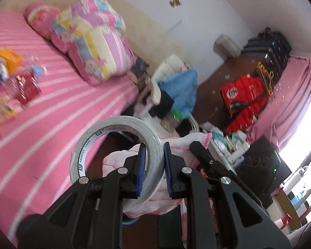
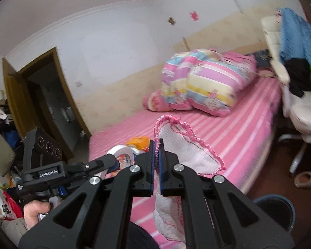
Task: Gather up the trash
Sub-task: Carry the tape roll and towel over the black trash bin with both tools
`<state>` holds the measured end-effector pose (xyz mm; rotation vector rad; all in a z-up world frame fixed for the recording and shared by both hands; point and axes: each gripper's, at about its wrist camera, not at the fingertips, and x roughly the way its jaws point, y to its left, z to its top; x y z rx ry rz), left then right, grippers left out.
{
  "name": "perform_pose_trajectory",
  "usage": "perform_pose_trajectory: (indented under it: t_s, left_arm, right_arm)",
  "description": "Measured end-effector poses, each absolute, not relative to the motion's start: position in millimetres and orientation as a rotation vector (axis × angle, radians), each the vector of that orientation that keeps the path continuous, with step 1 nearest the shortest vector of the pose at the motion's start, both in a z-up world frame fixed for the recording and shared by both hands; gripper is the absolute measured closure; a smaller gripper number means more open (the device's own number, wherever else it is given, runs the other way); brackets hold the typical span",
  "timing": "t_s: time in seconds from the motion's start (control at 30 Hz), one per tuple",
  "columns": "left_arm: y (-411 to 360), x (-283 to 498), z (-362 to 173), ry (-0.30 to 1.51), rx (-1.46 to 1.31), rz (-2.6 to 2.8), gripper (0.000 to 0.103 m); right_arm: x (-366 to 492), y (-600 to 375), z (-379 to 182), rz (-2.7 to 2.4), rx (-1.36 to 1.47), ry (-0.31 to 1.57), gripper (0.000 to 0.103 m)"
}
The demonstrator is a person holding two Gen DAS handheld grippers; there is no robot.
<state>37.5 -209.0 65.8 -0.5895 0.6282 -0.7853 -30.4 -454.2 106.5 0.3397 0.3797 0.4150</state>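
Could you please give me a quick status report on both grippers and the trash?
Left gripper shut on tape roll. Right gripper shut on white mesh bag, pink-edged mouth open. More litter lies on the bed. Nothing blocking.

The left gripper (image 1: 153, 166) clamps a white tape roll (image 1: 114, 157) – just beside the pink striped bed (image 1: 58, 112) – above a white mesh bag (image 1: 172, 199)
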Motion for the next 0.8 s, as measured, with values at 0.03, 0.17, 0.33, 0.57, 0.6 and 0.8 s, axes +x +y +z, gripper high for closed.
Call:
perform_pose_trajectory:
  t_s: [0.03, 0.17, 0.33, 0.57, 0.6, 0.8]
  left_arm:
    - [-222, 41, 59, 0.652, -0.582, -0.798, 0.086]
    - [-266, 53, 34, 0.739, -0.547, -0.846, 0.086]
    - [-315, 75, 1, 0.837, -0.524, -0.888, 0.086]
    - [-376, 112, -55, 0.984, -0.496, -0.929, 0.086]
    - [-383, 117, -64, 1.007, -0.493, -0.936, 0.086]
    - [-429, 145, -110, 1.154, -0.478, -0.979, 0.086]
  right_arm:
    - [-31, -462, 100, 0.4, 0.343, 0.389, 0.099]
    - [-30, -497, 69, 0.328, 0.375, 0.438, 0.099]
    - [-27, -537, 24, 0.239, 0.426, 0.507, 0.099]
    - [-12, -579, -38, 0.12, 0.475, 0.614, 0.099]
    - [-9, -585, -48, 0.103, 0.48, 0.631, 0.099]
    - [3, -604, -96, 0.028, 0.508, 0.715, 0.099]
